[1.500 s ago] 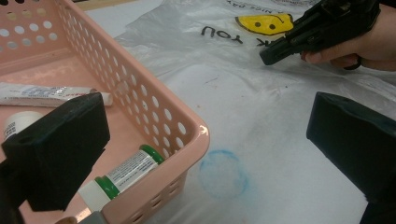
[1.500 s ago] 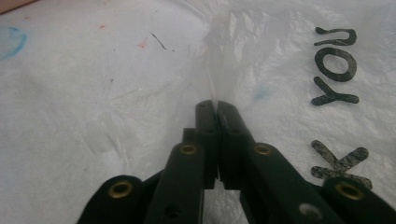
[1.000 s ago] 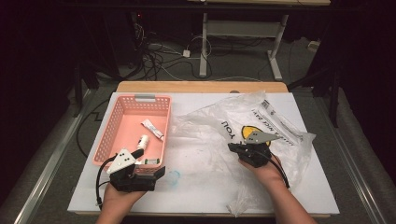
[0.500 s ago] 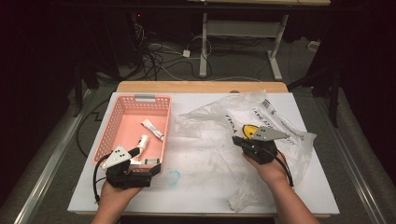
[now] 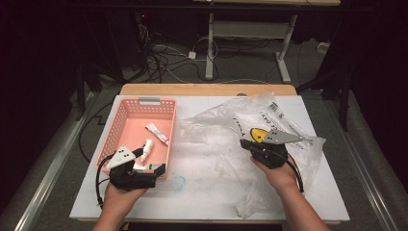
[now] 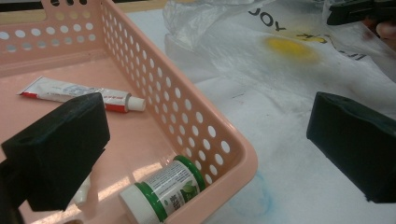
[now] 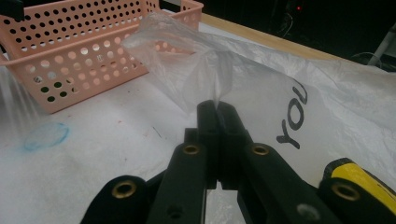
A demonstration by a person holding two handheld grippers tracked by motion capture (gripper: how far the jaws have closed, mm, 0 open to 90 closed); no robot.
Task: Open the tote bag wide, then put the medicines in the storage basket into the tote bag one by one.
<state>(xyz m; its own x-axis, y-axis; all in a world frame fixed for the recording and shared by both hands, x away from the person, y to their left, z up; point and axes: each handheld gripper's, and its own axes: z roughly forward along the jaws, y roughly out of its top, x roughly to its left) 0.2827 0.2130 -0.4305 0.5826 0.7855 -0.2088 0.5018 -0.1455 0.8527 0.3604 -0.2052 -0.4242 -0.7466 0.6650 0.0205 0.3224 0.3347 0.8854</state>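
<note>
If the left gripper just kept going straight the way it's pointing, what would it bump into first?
Probably the pink basket. The left gripper stands open astride the basket's near corner, so its perforated side wall lies straight ahead between the jaws. The green-capped bottle lies just inside that corner, lower down; depth here is hard to judge.

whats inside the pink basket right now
The pink basket holds a toothpaste tube and a green-capped white bottle lying by the near wall. Another white item is partly covered by the left claw.
</note>
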